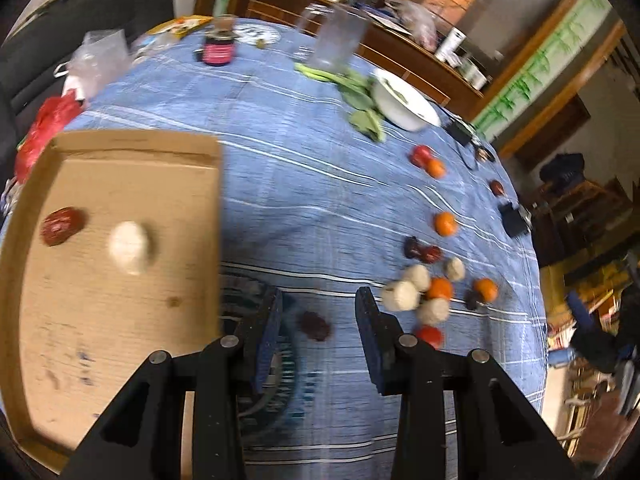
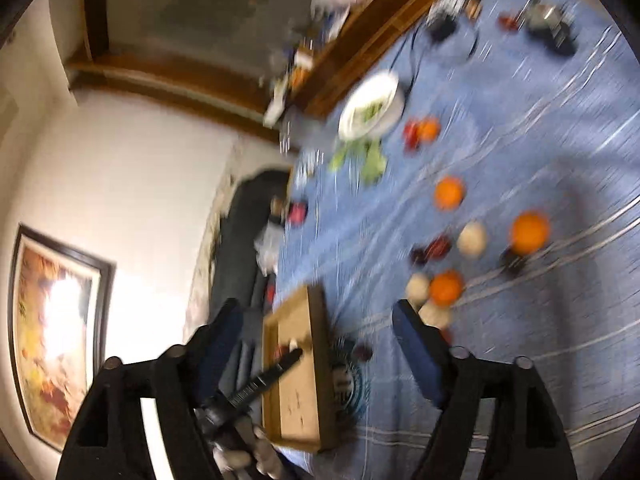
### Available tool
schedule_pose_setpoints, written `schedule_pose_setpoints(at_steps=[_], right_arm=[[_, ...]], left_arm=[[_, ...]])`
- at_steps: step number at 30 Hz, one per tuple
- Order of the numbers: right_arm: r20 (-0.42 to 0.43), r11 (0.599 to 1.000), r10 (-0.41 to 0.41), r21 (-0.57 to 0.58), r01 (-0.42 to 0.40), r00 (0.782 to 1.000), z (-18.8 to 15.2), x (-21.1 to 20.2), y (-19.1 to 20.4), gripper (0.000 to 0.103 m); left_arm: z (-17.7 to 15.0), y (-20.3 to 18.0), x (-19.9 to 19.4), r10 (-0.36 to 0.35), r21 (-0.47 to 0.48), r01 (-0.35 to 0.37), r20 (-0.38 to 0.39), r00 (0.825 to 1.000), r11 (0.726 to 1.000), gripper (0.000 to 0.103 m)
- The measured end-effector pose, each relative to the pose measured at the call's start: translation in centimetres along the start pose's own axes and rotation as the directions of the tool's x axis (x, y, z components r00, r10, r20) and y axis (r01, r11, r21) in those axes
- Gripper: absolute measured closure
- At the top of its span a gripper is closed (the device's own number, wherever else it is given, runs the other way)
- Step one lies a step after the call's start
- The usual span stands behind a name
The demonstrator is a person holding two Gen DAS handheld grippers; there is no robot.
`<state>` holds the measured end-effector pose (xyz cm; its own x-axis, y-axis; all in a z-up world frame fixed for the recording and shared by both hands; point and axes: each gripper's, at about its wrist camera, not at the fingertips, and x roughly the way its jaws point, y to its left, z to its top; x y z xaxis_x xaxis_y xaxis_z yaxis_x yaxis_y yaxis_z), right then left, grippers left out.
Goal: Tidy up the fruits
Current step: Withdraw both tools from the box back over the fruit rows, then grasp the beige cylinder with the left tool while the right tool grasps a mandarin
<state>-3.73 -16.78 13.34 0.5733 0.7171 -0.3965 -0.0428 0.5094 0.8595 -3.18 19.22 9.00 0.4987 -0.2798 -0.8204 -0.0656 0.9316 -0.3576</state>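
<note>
Both my tongs are hanging empty: left tongs (image 1: 318, 320) narrowly parted over a dark date (image 1: 315, 325), right tongs (image 2: 320, 344) gaping wide. Beside that date the tray (image 1: 36, 360) is holding a red date (image 1: 62, 225) and a white ball (image 1: 130, 246); oranges (image 1: 440, 289) are lying farther off.

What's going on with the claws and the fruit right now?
Left claw open, empty. Right claw wide open, empty. Cardboard tray holds two pieces; most fruit loose on the cloth. Nothing blocking.

fruits (image 1: 434, 292) right of tray (image 1: 136, 148)
</note>
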Motion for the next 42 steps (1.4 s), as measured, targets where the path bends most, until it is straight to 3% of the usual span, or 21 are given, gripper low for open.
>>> schedule_pose_setpoints(at_steps=[3, 5, 6, 8, 9, 11, 14, 16, 19, 22, 28, 36, 42], right_arm=[[-0.003, 0.997, -0.07, -0.029, 0.07, 0.998, 2.3, -2.4, -0.7, 0.019], [-0.008, 0.971, -0.215, -0.109, 0.213, 0.977, 4.0, -3.4, -0.5, 0.019], [-0.011, 0.943, -0.293, -0.167, 0.287, 0.956, 4.5, -3.7, -0.4, 0.018], [0.001, 0.85, -0.463, -0.283, 0.444, 0.886, 5.3, -3.7, -0.9, 0.018], [0.01, 0.823, -0.501, -0.302, 0.481, 0.865, 5.6, -4.0, -1.6, 0.018], [0.005, 0.815, -0.512, -0.315, 0.487, 0.859, 5.5, -3.9, -3.7, 0.018], [-0.006, 0.785, -0.559, -0.325, 0.527, 0.829, 5.0, -2.8, -5.8, 0.018], [-0.019, 0.774, -0.576, -0.334, 0.537, 0.817, 4.2, -1.2, -6.8, 0.024], [-0.014, 0.756, -0.585, -0.371, 0.539, 0.811, 2.9, 0.7, -6.7, 0.029], [-0.026, 0.777, -0.557, -0.37, 0.51, 0.83, 2.9, 2.7, -7.3, 0.032], [-0.041, 0.777, -0.554, -0.383, 0.499, 0.832, 2.8, 5.2, -7.7, 0.033], [-0.031, 0.723, -0.607, -0.436, 0.536, 0.794, 2.5, 7.8, -7.8, 0.036], [-0.041, 0.711, -0.625, -0.444, 0.546, 0.78, 2.4, 8.9, -8.3, 0.044]], left_arm=[[-0.3, -2.4, 0.8, -0.001, 0.043, 0.001, -0.006, 1.0, 0.999, 0.067], [-0.6, -3.7, 1.5, -0.001, 0.065, 0.003, -0.018, 1.0, 0.998, 0.067], [-0.8, -4.2, 1.8, 0.001, 0.076, 0.0, -0.023, 1.0, 0.997, 0.066], [-1.2, -5.1, 2.7, 0.014, 0.098, -0.01, -0.034, 0.999, 0.995, 0.066], [-1.3, -5.4, 3.1, 0.018, 0.105, -0.014, -0.039, 0.999, 0.994, 0.066], [-1.5, -6.0, 4.1, 0.029, 0.117, -0.023, -0.051, 0.998, 0.993, 0.066], [-1.7, -6.5, 5.2, 0.047, 0.132, -0.039, -0.06, 0.997, 0.99, 0.066], [-1.6, -6.7, 6.0, 0.061, 0.148, -0.052, -0.06, 0.996, 0.988, 0.066], [-1.4, -6.9, 7.5, 0.087, 0.17, -0.074, -0.065, 0.994, 0.983, 0.066], [-1.4, -7.0, 8.7, 0.09, 0.184, -0.075, -0.073, 0.993, 0.98, 0.066], [-1.6, -8.1, 10.2, 0.047, 0.248, -0.026, -0.079, 0.996, 0.968, 0.066], [-1.7, -9.1, 11.0, 0.013, 0.302, 0.015, -0.09, 0.996, 0.953, 0.07], [-1.7, -8.8, 11.5, -0.01, 0.296, 0.039, -0.1, 0.995, 0.954, 0.067]])
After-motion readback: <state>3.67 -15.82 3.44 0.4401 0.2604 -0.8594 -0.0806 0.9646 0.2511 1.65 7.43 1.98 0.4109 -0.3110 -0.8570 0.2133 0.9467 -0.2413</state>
